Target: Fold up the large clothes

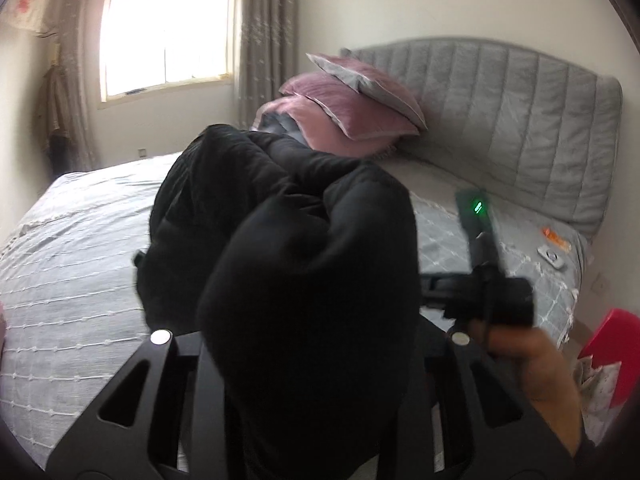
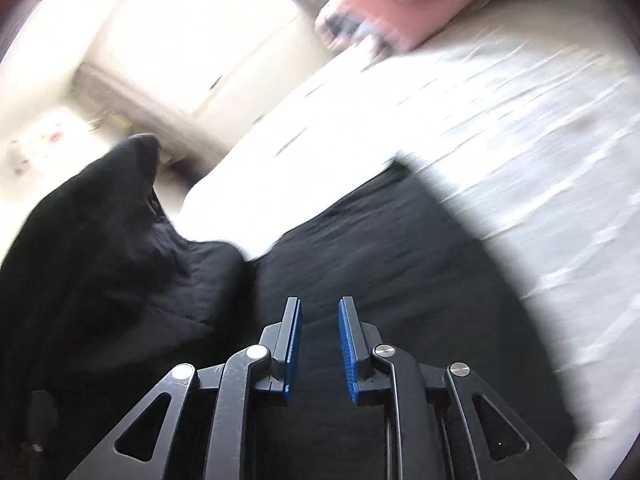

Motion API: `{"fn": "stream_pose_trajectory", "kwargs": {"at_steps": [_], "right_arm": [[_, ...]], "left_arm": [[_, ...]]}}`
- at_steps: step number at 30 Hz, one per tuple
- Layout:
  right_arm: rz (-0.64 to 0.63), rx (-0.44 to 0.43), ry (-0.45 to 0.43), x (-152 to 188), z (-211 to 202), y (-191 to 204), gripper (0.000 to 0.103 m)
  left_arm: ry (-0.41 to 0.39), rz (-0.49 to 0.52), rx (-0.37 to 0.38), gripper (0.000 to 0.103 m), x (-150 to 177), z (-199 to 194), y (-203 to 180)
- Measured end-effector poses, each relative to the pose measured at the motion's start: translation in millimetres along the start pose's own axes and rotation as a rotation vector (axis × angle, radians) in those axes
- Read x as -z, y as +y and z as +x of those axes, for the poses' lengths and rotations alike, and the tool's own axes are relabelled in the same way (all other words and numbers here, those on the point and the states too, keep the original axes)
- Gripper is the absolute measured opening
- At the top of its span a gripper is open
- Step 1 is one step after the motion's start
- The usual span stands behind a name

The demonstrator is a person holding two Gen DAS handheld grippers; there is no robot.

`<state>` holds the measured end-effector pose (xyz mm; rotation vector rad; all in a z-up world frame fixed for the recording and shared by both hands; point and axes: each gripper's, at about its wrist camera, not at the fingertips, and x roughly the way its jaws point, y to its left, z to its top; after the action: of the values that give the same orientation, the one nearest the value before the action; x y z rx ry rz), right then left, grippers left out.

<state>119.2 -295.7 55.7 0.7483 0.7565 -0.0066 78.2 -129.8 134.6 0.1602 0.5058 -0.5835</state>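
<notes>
A large black padded garment [image 1: 280,240] hangs bunched in front of the left wrist camera, lifted above the bed [image 1: 72,248]. My left gripper [image 1: 308,344] is shut on the garment; its fingertips are hidden under the black cloth. My right gripper [image 2: 319,320] is open, blue pads [image 2: 347,344] apart, nothing between them, just above a flat part of the black garment [image 2: 400,264] lying on the bed. A raised fold of the garment [image 2: 100,248] stands at the left. The right gripper also shows in the left wrist view [image 1: 480,292], held by a hand.
The bed has a grey-white quilted cover [image 2: 520,128], a grey padded headboard [image 1: 500,120] and pink pillows [image 1: 352,108]. Small items [image 1: 554,248] lie near the bed's right edge. A window [image 1: 168,36] and curtain are behind. A red object [image 1: 608,352] is at the right.
</notes>
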Motion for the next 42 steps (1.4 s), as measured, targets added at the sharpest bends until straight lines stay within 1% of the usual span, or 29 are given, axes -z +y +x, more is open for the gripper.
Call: {"fn": "stream_pose_trajectory", "kwargs": {"at_steps": [1, 3, 4, 5, 6, 7, 8, 9, 11, 12, 14, 15, 17, 18, 20, 22, 23, 24, 25, 27, 28, 30, 31, 32, 34, 35, 39, 41, 42], "right_arm": [[0.013, 0.042, -0.023, -2, -14, -12, 0.023], [0.056, 0.113, -0.064, -5, -34, -35, 0.025], [0.076, 0.141, -0.078, -6, -41, -46, 0.026], [0.098, 0.178, -0.090, -7, -48, -57, 0.027], [0.109, 0.204, -0.089, -13, -50, -64, 0.028], [0.114, 0.244, -0.081, -13, -55, -72, 0.029], [0.109, 0.269, -0.075, -16, -58, -78, 0.029], [0.097, 0.284, -0.071, -16, -60, -80, 0.029], [0.074, 0.279, -0.069, -14, -63, -78, 0.031], [0.065, 0.267, -0.069, -14, -71, -77, 0.038], [0.044, 0.231, -0.070, -17, -73, -72, 0.045], [0.040, 0.221, -0.070, -24, -69, -76, 0.047], [0.029, 0.200, -0.066, -24, -70, -74, 0.047], [0.025, 0.196, -0.066, -24, -68, -73, 0.047], [0.001, 0.168, -0.074, -24, -71, -63, 0.047], [-0.050, 0.127, -0.092, -21, -76, -48, 0.047], [-0.077, 0.106, -0.095, -20, -78, -40, 0.047], [-0.111, 0.075, -0.092, -16, -79, -30, 0.047], [-0.156, 0.030, -0.070, -11, -78, -16, 0.047], [-0.230, -0.015, -0.009, 0, -69, 4, 0.048], [-0.263, -0.007, 0.017, 6, -64, 12, 0.048], [-0.306, 0.048, 0.038, 16, -55, 22, 0.049], [-0.325, 0.101, 0.048, 21, -50, 26, 0.049], [-0.340, 0.132, 0.059, 24, -45, 27, 0.049], [-0.367, 0.174, 0.083, 31, -40, 28, 0.050], [-0.380, 0.186, 0.090, 35, -39, 29, 0.053], [-0.478, 0.213, 0.099, 52, -42, 32, 0.069], [-0.494, 0.240, 0.101, 58, -40, 32, 0.069], [-0.500, 0.257, 0.107, 61, -36, 31, 0.066]], "left_arm": [[0.038, 0.008, 0.020, 0.037, 4, 17, -14], [0.148, 0.017, 0.066, 0.044, 17, 54, -36], [0.214, 0.026, 0.094, 0.051, 29, 74, -49], [0.287, 0.031, 0.122, 0.056, 44, 94, -59], [0.347, 0.034, 0.133, 0.056, 57, 107, -65], [0.393, 0.038, 0.137, 0.060, 69, 117, -71], [0.394, 0.048, 0.139, 0.064, 79, 119, -75], [0.362, 0.057, 0.159, 0.068, 82, 112, -76], [0.344, 0.015, 0.238, 0.079, 76, 101, -71], [0.341, -0.041, 0.286, 0.080, 68, 94, -64], [0.332, -0.136, 0.351, 0.081, 51, 79, -51], [0.326, -0.164, 0.381, 0.081, 46, 70, -45], [0.291, -0.209, 0.437, 0.081, 37, 44, -31], [0.274, -0.219, 0.445, 0.081, 33, 38, -32], [0.232, -0.263, 0.453, 0.081, 34, 11, -8], [0.212, -0.300, 0.449, 0.082, 37, -3, 15], [0.208, -0.323, 0.412, 0.082, 43, -14, 35], [0.213, -0.336, 0.379, 0.082, 43, -13, 46], [0.219, -0.353, 0.330, 0.082, 50, -16, 64], [0.242, -0.389, 0.245, 0.082, 63, -12, 88], [0.263, -0.423, 0.212, 0.082, 73, -10, 101], [0.278, -0.487, 0.204, 0.081, 90, -5, 117], [0.277, -0.505, 0.200, 0.081, 99, -3, 120], [0.286, -0.513, 0.175, 0.081, 109, 0, 121], [0.330, -0.514, 0.135, 0.079, 121, 12, 117], [0.339, -0.526, 0.133, 0.079, 126, 14, 115], [0.335, -0.537, 0.132, 0.079, 127, 18, 111], [0.335, -0.535, 0.125, 0.079, 128, 17, 111], [0.336, -0.533, 0.121, 0.079, 128, 17, 111]]}}
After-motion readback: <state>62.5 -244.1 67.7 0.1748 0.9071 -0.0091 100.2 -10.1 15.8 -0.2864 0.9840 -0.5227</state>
